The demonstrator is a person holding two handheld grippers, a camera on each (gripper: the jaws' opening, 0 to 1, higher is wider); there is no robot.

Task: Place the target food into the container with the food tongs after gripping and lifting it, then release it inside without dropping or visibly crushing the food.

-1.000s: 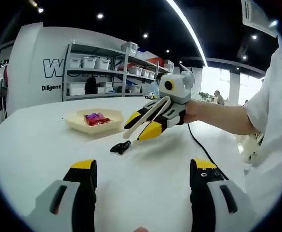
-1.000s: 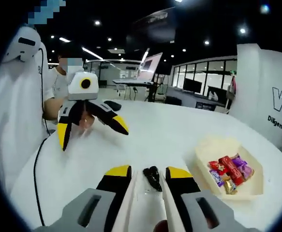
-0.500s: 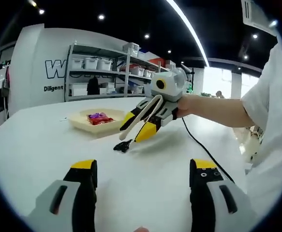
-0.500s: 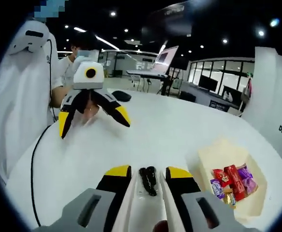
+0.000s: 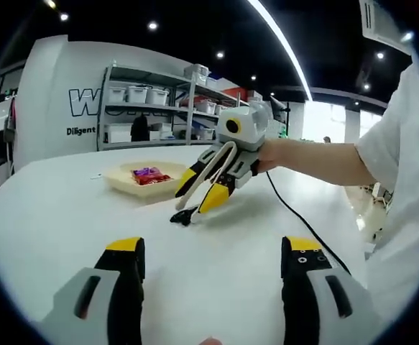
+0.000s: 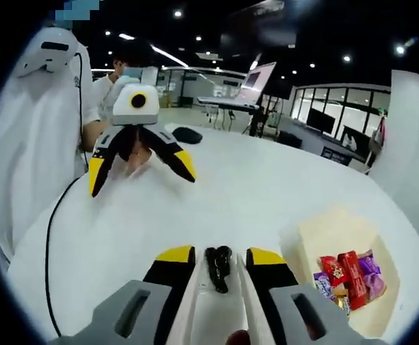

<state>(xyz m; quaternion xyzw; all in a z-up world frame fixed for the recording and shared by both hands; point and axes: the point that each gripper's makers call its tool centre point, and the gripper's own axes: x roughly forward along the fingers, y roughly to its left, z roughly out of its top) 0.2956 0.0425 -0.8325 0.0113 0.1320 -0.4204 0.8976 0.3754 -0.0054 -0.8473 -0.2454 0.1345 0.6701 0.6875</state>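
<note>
My right gripper (image 6: pixel 221 257) is shut on white food tongs (image 6: pixel 216 305), whose arms run forward between its yellow-tipped jaws. The tongs (image 5: pixel 222 159) end in a small dark mass (image 5: pixel 182 216) low over the white table; I cannot tell whether it is the tips alone or food pinched in them. The same dark end (image 6: pixel 216 260) sits just ahead of my right jaws. The beige container (image 5: pixel 126 185) holds red and purple wrapped candies (image 5: pixel 149 173) and stands left of and beyond the tongs. My left gripper (image 5: pixel 213 259) is open and holds nothing, as also seen from the right (image 6: pixel 141 178).
The container (image 6: pixel 335 241) with its candies (image 6: pixel 347 277) lies to the right in the right gripper view. A black cable (image 5: pixel 295 215) trails across the table from the right hand. A person in white (image 6: pixel 40 144) stands at the table's edge. Shelves (image 5: pixel 159 108) line the far wall.
The right gripper with the tongs has shifted left across the table, closer to the container. The left gripper has stayed open and still.
</note>
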